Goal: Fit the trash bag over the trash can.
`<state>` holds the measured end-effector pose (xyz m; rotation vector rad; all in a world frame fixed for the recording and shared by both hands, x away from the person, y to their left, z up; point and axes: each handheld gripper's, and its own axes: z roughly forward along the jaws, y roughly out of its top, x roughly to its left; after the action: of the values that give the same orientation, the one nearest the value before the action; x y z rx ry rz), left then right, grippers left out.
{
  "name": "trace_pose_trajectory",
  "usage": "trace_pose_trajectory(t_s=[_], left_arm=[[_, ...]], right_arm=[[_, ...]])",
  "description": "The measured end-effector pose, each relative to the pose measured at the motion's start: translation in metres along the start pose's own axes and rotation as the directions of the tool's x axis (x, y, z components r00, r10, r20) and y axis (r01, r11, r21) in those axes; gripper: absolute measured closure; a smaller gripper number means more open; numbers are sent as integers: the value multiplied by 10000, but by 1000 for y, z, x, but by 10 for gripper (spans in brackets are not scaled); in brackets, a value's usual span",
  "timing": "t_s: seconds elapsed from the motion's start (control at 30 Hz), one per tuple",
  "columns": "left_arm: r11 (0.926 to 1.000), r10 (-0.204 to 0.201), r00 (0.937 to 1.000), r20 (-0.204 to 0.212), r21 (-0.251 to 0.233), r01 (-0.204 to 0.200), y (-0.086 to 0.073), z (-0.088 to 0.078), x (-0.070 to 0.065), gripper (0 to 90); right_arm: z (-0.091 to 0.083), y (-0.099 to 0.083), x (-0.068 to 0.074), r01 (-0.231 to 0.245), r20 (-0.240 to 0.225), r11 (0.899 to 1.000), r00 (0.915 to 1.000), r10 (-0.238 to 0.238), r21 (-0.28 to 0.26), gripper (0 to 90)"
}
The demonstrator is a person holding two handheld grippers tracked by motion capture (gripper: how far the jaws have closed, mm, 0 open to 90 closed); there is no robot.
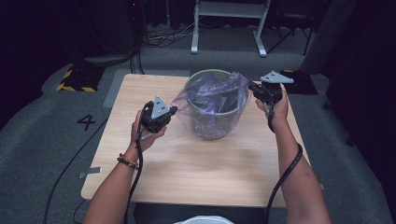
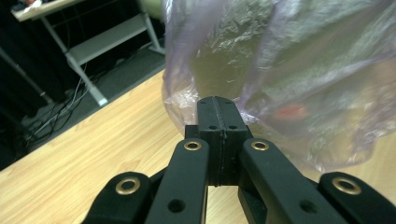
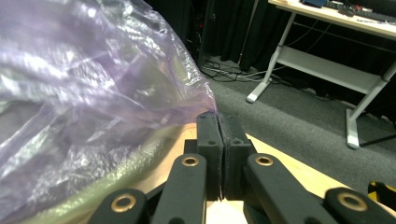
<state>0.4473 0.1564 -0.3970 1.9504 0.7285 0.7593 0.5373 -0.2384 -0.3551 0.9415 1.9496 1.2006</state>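
This looks like a lab or recording studio, not a home. A small wooden worktop (image 1: 201, 158) stands alone on grey carpet (image 1: 42, 140), with black curtains around it. A number four (image 1: 86, 122) is marked on the floor, hazard-striped tape (image 1: 74, 87) lies nearby, cables (image 1: 161, 36) trail, and a white desk frame (image 1: 229, 23) stands behind.

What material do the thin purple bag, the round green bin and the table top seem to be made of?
Translucent purple bag: thin plastic film, glossy; it crinkles, glints, and the bin shows through. Both grippers pinch its edge.
Round pale green bin: probably moulded plastic, smooth and matt; seen mostly through the film, so uncertain.
Light table top: wood or wood-look laminate, with visible grain lines and a low sheen.
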Motion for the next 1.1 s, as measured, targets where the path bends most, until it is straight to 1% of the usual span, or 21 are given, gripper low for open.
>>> trace_pose_trajectory(t_s=[0.03, 0.07, 0.1, 0.13, 0.2, 0.23, 0.27, 0.33, 0.37, 0.43, 0.5, 0.63, 0.67, 0.73, 0.8, 0.83, 0.9, 0.93, 0.97, 1.07, 1.1], left_arm=[[10000, 0, 10000, 0, 0, 0, 0, 0, 0, 893], [9998, -199, 9998, -49, -90, 199, -1, 1, 4, 790], [9989, -370, 9991, 185, -285, 375, -1, -1, 7, 790], [9970, -509, 9981, 334, -558, 527, -1, -3, 9, 587], [9937, -654, 9977, 150, -906, 665, 2, -9, 11, 482], [9895, -734, 9967, 353, -1224, 772, 4, -14, 14, 482], [9837, -831, 9950, 554, -1550, 908, 9, -21, 17, 399], [9796, -812, 9921, 959, -1757, 972, 15, -26, 18, 363], [9796, -812, 9921, 959, -1757, 972, 15, -26, 18, 345], [9803, -548, 9939, 952, -1839, 717, 27, -29, 18, 298], [9799, -527, 9929, 1065, -1863, 719, 34, -28, 19, 295], [9814, -377, 9940, 1023, -1838, 562, 46, -24, 22, 323], [9857, -226, 9983, 540, -1656, 312, 54, -19, 25, 384], [9875, -43, 9973, 731, -1570, 158, 58, -13, 31, 535], [9895, 30, 9976, 690, -1441, 70, 60, -5, 34, 652], [9922, 174, 9972, 734, -1245, -81, 63, 4, 36, 695], [9931, 229, 9978, 620, -1162, -156, 64, 7, 37, 797], [9941, 363, 9969, 701, -1041, -289, 66, 17, 39, 849], [9941, 363, 9969, 701, -1041, -289, 66, 17, 39, 884], [9975, 110, 9985, 535, -708, -72, 66, 38, 43, 900], [9975, 110, 9985, 535, -708, -72, 66, 38, 43, 900]], right_arm=[[0, 0, 0, 0, 0, 10000, 10000, 0, 0, 886], [1, 0, -1, -90, -47, 10000, 9999, 90, -11, 886], [1, 0, -1, -90, -47, 10000, 9999, 90, -11, 886], [0, 0, -1, -144, -97, 9998, 9999, 143, -144, 885], [-2, 2, 1, -64, -166, 9996, 9998, 60, -263, 883], [-2, 2, 1, -64, -166, 9996, 9998, 60, -263, 883], [-3, 5, 3, 80, -181, 9994, 9998, -86, -330, 882], [-3, 7, 5, 98, -243, 9992, 9996, -108, -392, 878], [-3, 7, 5, 98, -243, 9992, 9996, -108, -392, 878], [-3, 9, 9, 243, -185, 9986, 9995, -252, -464, 876], [-3, 10, 9, 241, -178, 9986, 9995, -250, -470, 874], [-2, 12, 9, 395, -78, 9985, 9992, -398, -384, 865], [-2, 13, 9, 428, -65, 9984, 9990, -431, -379, 865], [-1, 13, 8, 410, -18, 9985, 9992, -411, -355, 865], [2, 12, 7, 352, -43, 9989, 9994, -354, -303, 865], [4, 12, 6, 334, -53, 9990, 9994, -336, -285, 865], [6, 11, 6, 299, -70, 9993, 9995, -301, -238, 866], [8, 11, 5, 308, -93, 9993, 9995, -310, -217, 866], [8, 11, 5, 308, -93, 9993, 9995, -310, -217, 866], [14, 9, 2, -58, -175, 9998, 9998, 55, -187, 872], [15, 9, 1, -92, -175, 9998, 9998, 89, -152, 872]])
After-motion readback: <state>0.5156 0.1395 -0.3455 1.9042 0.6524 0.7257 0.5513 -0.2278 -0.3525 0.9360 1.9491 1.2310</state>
